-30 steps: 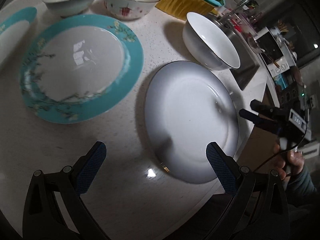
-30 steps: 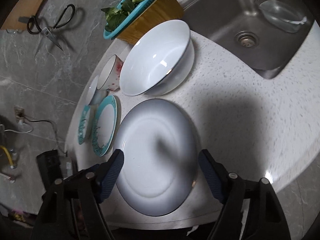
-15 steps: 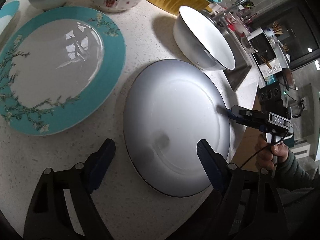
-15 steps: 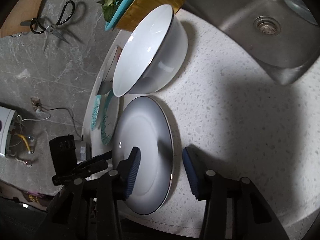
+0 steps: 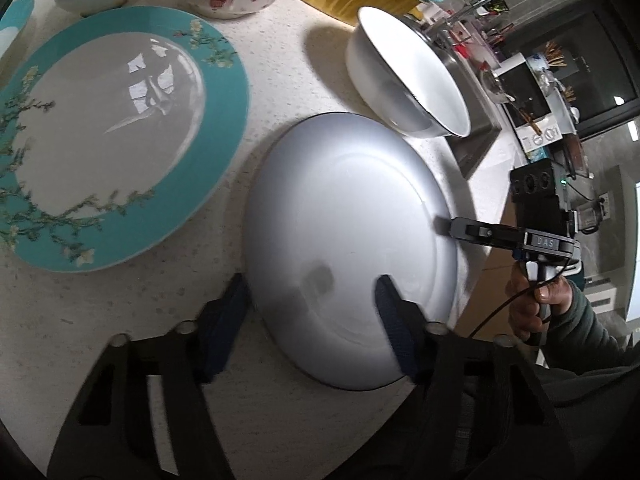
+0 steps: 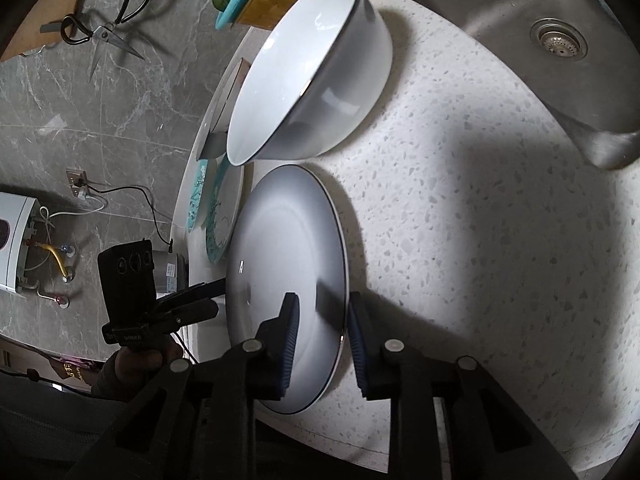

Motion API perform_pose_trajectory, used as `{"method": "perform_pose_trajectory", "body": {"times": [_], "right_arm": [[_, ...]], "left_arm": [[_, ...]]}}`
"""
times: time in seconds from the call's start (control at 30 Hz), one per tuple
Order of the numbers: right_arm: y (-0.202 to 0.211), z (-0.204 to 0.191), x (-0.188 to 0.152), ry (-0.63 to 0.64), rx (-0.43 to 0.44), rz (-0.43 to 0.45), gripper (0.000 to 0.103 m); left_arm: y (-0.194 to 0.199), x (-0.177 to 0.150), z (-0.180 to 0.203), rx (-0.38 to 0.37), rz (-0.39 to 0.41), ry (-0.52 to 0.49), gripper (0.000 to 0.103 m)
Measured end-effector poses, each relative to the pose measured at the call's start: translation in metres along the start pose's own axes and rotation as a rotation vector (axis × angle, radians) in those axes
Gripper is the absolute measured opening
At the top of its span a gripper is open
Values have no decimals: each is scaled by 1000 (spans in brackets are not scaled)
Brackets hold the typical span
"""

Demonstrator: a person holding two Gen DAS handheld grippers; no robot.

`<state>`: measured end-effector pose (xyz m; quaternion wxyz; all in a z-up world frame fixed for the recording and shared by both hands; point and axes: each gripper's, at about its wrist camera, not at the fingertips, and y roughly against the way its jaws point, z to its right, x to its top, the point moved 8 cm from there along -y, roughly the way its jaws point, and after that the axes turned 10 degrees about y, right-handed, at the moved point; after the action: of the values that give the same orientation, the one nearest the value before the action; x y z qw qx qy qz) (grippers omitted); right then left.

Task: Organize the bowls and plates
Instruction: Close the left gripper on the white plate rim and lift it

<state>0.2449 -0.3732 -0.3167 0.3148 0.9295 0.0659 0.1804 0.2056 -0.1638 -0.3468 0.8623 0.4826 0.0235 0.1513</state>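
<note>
Left wrist: left gripper (image 5: 310, 310) half open, straddling the near rim of the white plate (image 5: 348, 240) on the counter (image 5: 120, 320); one finger over the plate, the other outside its rim. Teal plate (image 5: 116, 136) ahead-left, white bowl (image 5: 408, 76) ahead-right.

Right wrist: right gripper (image 6: 322, 342) narrow, fingers either side of the plate's (image 6: 284, 248) rim, contact unclear. Bowl (image 6: 308, 88) straight ahead, sink (image 6: 560, 40) ahead-right.

Overhead light glares off the teal plate (image 5: 120, 128); hard dark shadows cross the speckled counter (image 6: 500, 240). The left gripper (image 5: 308, 328) smears with motion blur, and fisheye bending darkens every edge.
</note>
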Motion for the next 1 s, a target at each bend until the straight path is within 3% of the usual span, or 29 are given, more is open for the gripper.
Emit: {"method": "perform_pose_trajectory", "body": {"times": [0.07,0.13,0.3,0.43,1.0], "right_arm": [[1,-1,1,24,-36,1,25],[1,-2,3,45,-72,-6,25],[-2,-6,7,61,-132,-39,25],[-4,-2,9,24,-156,-58,17],[-4,-8,-1,22,-198,-76,17]], "left_arm": [[4,1,-11,41,3,17,27],[5,0,-19,60,6,33,20],[6,5,-20,74,14,49,20],[5,10,-21,92,11,71,20],[4,8,-16,121,14,60,19]]}}
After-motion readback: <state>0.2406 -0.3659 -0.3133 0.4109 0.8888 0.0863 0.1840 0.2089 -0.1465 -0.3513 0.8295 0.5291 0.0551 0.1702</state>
